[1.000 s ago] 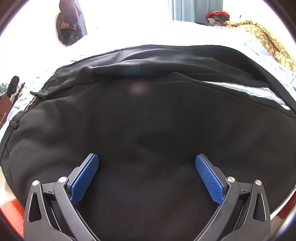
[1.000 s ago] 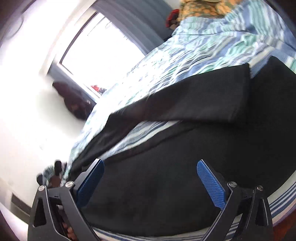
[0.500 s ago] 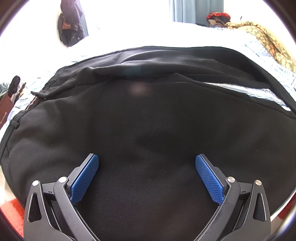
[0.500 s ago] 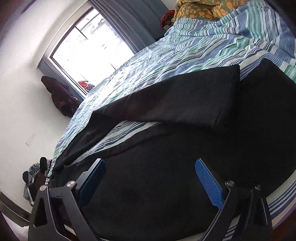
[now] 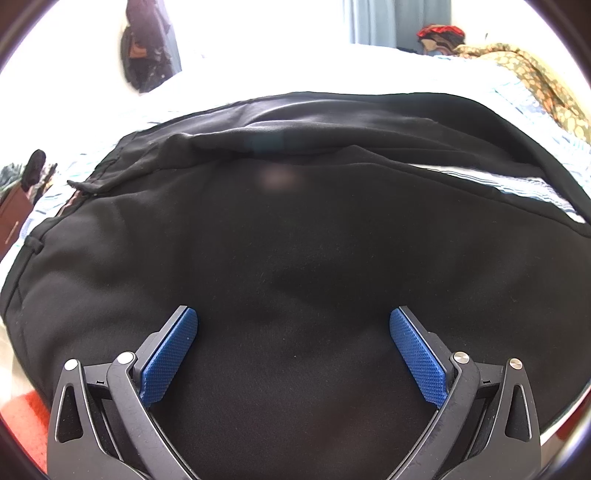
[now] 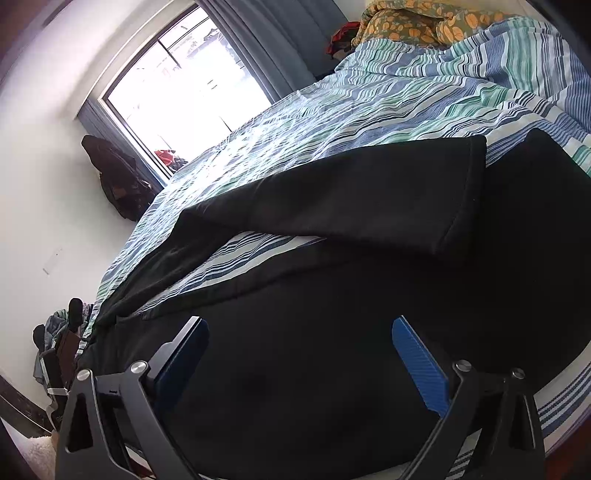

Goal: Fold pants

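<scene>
Black pants [image 5: 295,229] lie spread on a striped bedsheet [image 6: 388,99], filling most of the left wrist view. My left gripper [image 5: 293,321] hovers open over the near trouser leg, blue pads wide apart with only cloth beneath them. In the right wrist view the pants [image 6: 332,332] show two legs: the far leg [image 6: 351,199] runs diagonally with its hem at the right, and a strip of sheet shows between the legs. My right gripper [image 6: 299,332] is open above the near leg, holding nothing.
A patterned orange-and-green blanket [image 6: 436,22] is bunched at the bed's far end. A window [image 6: 184,85] with grey curtains is behind the bed. Dark clothing [image 6: 118,177] hangs on the wall by the window. Clutter [image 6: 59,343] sits on the floor at the left.
The right wrist view has swung and steadied, with the blur gone and the far leg now larger in frame. The left gripper has hardly moved. Both stay open.
</scene>
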`<state>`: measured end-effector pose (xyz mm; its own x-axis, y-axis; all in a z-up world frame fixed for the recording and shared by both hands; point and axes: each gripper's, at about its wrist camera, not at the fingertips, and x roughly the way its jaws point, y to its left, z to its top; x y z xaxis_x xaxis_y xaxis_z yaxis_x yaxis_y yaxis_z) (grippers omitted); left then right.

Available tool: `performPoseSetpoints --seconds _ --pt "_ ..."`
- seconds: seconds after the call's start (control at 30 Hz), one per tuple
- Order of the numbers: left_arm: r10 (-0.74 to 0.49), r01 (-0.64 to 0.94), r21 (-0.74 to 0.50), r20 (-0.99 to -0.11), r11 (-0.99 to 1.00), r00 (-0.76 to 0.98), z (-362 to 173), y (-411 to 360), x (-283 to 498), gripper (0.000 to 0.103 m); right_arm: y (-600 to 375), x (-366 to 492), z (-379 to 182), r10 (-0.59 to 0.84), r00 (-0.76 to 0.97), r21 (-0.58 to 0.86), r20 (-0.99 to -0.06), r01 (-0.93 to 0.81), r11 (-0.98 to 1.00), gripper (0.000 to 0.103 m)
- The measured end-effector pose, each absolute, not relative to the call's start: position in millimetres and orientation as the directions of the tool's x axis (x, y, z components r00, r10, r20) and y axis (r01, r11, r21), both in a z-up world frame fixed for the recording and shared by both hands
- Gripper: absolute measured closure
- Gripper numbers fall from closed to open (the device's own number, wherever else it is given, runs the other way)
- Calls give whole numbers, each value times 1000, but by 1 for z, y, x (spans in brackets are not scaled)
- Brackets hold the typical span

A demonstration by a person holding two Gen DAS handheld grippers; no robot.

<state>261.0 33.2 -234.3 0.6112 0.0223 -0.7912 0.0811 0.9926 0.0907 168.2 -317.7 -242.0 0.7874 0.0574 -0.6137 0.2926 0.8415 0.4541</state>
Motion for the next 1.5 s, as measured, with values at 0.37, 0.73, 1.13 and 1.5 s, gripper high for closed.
performPoseSetpoints --seconds 0.37,0.73,1.13,1.5 --pt "54 10 70 -842 997 537 -210 30 241 0 -312 158 -238 59 778 431 -626 282 857 4" --pt "44 89 117 -811 989 584 -201 23 216 0 -314 146 -237 63 777 451 -626 295 843 4" --pt "78 85 165 -784 983 616 -202 23 207 0 -314 146 -238 65 775 449 -628 293 844 4" --pt "65 141 202 -762 969 645 -199 9 200 0 -314 145 -238 65 775 449 -629 293 844 4"
